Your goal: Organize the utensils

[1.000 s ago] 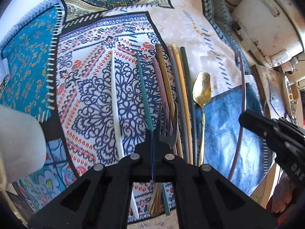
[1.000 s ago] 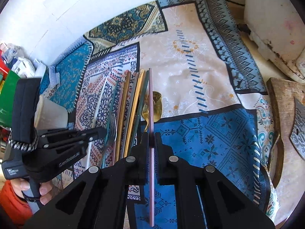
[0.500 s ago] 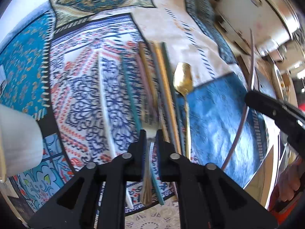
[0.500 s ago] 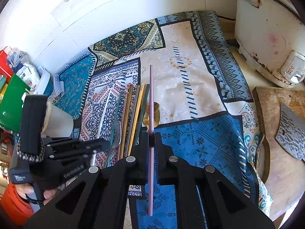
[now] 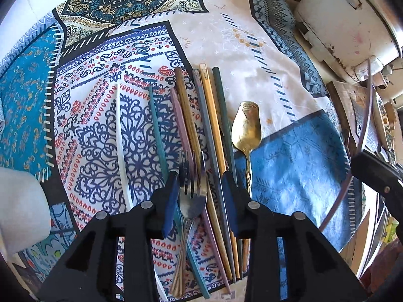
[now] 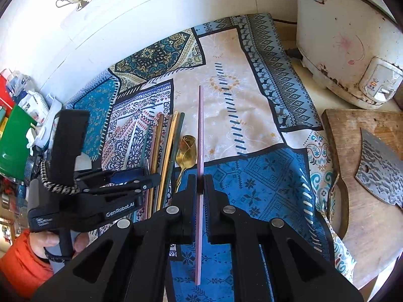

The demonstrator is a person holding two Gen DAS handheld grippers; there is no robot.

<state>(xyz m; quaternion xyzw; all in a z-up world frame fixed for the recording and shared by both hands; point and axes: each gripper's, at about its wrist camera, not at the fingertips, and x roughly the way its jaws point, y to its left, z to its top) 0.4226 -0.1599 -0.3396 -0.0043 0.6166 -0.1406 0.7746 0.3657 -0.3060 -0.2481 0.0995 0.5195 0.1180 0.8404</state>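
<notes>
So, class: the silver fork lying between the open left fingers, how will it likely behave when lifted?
The fork looks like stiff metal, so it probably won't flex. Its polished surface may slip. It rests across the chopsticks, so the left gripper closing could nudge those too.

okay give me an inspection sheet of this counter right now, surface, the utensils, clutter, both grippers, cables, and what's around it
Surface: patterned patchwork cloth covers the counter.
Job's things: loose chopsticks lie side by side in a row; silver fork lies on them; gold spoon beside the row; pink chopstick held off the cloth.
Clutter: white cup at the cloth's left edge.
Grippers: left gripper open, fingers either side of the fork; right gripper shut on the pink chopstick.
Cables: nothing seen.
Surroundings: worn rice cooker, wooden cutting board with cleaver, green packaging, white wall.
</notes>
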